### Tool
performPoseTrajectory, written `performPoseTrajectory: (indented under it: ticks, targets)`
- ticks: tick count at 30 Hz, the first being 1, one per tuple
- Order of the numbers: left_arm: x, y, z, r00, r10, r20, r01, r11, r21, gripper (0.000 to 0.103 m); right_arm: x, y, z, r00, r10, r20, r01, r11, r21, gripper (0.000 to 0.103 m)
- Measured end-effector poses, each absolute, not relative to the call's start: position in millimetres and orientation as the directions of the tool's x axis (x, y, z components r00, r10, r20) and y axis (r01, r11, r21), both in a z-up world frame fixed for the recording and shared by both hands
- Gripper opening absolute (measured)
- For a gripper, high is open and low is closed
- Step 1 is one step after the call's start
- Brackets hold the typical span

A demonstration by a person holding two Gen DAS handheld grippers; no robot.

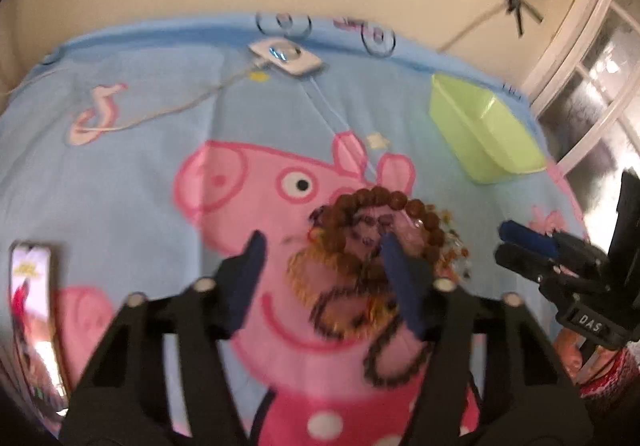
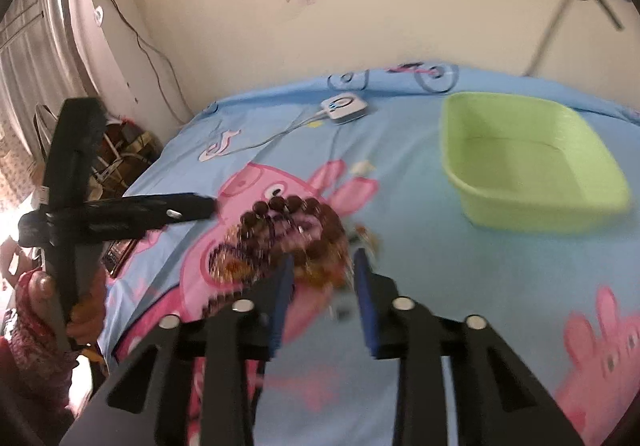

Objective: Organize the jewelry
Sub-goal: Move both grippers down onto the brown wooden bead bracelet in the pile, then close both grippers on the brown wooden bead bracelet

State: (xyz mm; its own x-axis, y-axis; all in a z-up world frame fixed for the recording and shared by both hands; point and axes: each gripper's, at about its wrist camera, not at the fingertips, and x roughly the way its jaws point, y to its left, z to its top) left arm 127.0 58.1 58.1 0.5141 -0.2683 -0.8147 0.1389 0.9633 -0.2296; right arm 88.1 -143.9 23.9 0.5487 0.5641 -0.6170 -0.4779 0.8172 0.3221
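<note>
**A:** Two sets of tongs come first, both short of the green basin (image 2: 532, 181). The left gripper (image 1: 322, 242) has its jaws standing wide, one finger over the heap's edge and nothing pinched. The right gripper (image 2: 323, 258) shows only a narrow gap, and I judge it empty too

**B:** And the jewelry?

**A:** It is a heap of beaded strands (image 1: 360, 258) on the pig-print bedsheet (image 1: 160, 133), nearer than the basin, off its left side and well apart from it. A brown bead bracelet (image 1: 380, 199) lies on top, with thin purple and amber strands tangled beneath

**B:** How will it handle?

**A:** Probably light and limp, and prone to snagging, so one lift may drag its neighbours along. The big beads look hard and round, so the pads could slip off them. I'd pinch across the bracelet's arc on the basin side, where it lies clear

**B:** Do the views differ?

**A:** The left wrist view alone shows a phone (image 1: 34, 318) far to the basin's left. The right wrist view shows the basin's bare inside and the hand (image 2: 44, 286) on the left gripper's handle. Farther back, left of the basin, sits a white cabled device (image 1: 286, 55)
</note>
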Motion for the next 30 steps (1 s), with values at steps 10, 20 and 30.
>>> performPoseTrajectory:
  ticks: [10, 20, 30]
  targets:
    - [156, 41, 31, 0.452, -0.261, -0.853, 0.170, 0.964, -0.205, 0.016, 138, -119, 3, 0.430, 0.599, -0.676, -0.504, 0.780, 0.370, 0.000]
    - [139, 24, 112, 0.612, -0.346, -0.711, 0.255, 0.938, -0.236, 0.016, 112, -153, 79, 0.612, 0.598, -0.517, -0.534, 0.795, 0.288, 0.000]
    - [179, -72, 133, 0.634, -0.415, -0.653, 0.378, 0.902, -0.207, 0.016, 127, -250, 104, 0.758, 0.488, -0.432, -0.395, 0.871, 0.292, 0.000]
